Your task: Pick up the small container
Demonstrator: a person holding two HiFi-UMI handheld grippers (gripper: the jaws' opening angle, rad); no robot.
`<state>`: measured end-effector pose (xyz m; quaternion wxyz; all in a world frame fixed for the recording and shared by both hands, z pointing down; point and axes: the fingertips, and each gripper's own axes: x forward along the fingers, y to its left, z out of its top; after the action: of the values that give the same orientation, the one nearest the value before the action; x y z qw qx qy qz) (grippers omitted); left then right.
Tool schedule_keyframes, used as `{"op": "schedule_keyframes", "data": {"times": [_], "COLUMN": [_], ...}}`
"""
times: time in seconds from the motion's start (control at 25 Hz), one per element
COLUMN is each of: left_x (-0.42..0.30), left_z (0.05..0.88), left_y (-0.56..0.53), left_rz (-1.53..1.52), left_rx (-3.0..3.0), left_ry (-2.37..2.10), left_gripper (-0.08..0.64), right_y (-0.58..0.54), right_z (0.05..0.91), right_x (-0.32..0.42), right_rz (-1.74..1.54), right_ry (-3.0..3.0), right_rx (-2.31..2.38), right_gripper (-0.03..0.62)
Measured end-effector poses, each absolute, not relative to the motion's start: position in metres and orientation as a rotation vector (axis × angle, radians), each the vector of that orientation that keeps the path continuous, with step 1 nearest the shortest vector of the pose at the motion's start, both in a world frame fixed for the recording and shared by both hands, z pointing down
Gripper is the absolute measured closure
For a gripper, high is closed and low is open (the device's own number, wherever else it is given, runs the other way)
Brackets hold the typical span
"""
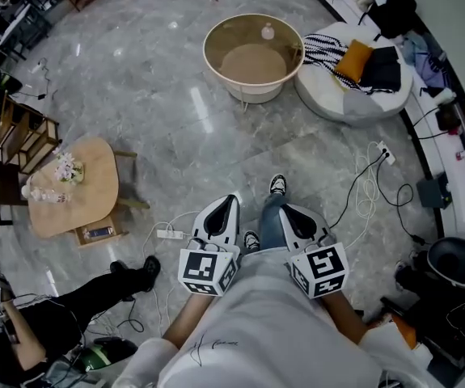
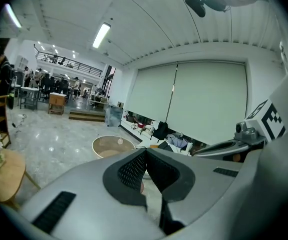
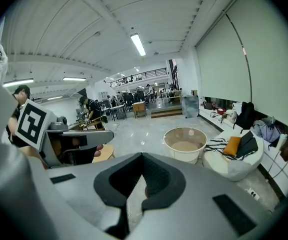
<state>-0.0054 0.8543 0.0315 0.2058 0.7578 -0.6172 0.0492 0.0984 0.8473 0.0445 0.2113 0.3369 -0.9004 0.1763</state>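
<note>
The small container (image 1: 268, 31) is a little white object on the round glass-topped table (image 1: 216, 39), far ahead across the marble floor. The left gripper view has it as a white speck (image 2: 119, 141) on the table (image 2: 101, 143). It also shows in the right gripper view (image 3: 191, 132), on the same table (image 3: 171, 136). My left gripper (image 1: 231, 201) and right gripper (image 1: 285, 209) are held side by side at waist height above the person's shoes, well short of the table. Both point toward it with jaws closed tip to tip (image 2: 145, 151) (image 3: 142, 156) and nothing between them.
A white beanbag (image 1: 353, 103) with cushions and dark clothes lies right of the round table. A low wooden table (image 1: 78, 192) with flowers stands at left, a wooden chair (image 1: 22, 136) behind it. A power strip (image 1: 167, 234) and cables lie on the floor. A person's legs (image 1: 95, 293) reach in at lower left.
</note>
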Motion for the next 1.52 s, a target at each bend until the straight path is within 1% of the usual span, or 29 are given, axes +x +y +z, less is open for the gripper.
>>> {"op": "schedule_keyframes", "data": {"times": [0.92, 1.12, 1.52], "left_x": [0.026, 0.030, 0.044], "left_z": [0.035, 0.032, 0.044], "left_y": [0.631, 0.600, 0.566], "left_rz": [0.305, 0.332, 0.374], "left_rx": [2.045, 2.050, 2.060], "left_ry": [-1.773, -1.794, -1.771], "left_gripper": [0.543, 0.543, 0.543], "right_y": [0.607, 0.575, 0.545], "right_z": [0.045, 0.049, 0.061], "right_x": [0.142, 0.152, 0.161], "right_rz": [0.515, 0.503, 0.515], "right_ry": [-2.532, -2.526, -2.482], "right_rx": [1.034, 1.049, 1.042], "right_gripper": [0.578, 0.578, 0.578]}}
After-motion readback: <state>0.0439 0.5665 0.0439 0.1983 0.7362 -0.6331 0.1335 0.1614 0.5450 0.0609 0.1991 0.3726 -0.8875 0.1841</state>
